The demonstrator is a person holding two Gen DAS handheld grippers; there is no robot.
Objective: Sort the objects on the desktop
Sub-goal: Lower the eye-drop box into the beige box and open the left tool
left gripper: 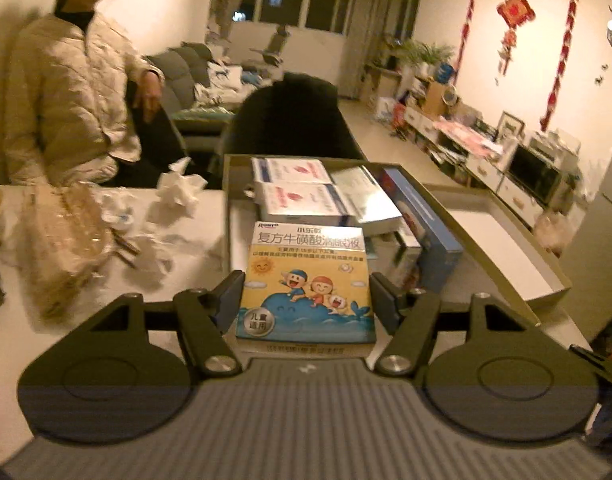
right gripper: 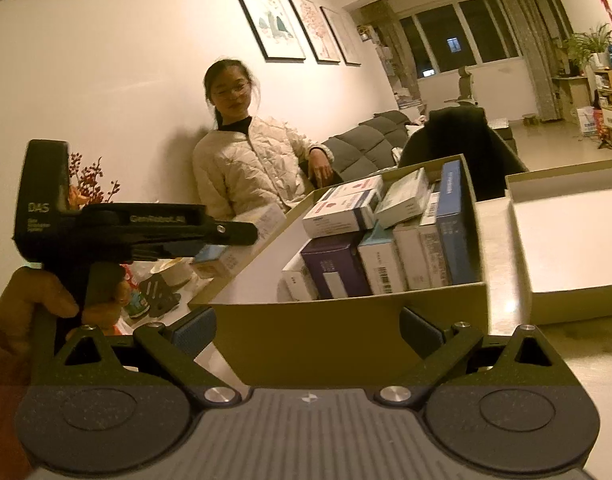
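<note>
Left tongs (left gripper: 306, 296) are clamped on a medicine carton (left gripper: 307, 284), held at the cardboard box's (right gripper: 345, 332) near edge. Right tongs (right gripper: 306, 326) are held wide, empty. The carton is best lowered flat into the free near-left corner, then released.

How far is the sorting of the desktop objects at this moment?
Mostly done: many medicine boxes already stand packed in the cardboard box. In hand: the left gripper holds the eye-drop box near it; the right gripper is open. Left: crumpled tissues lie on the table.
</note>
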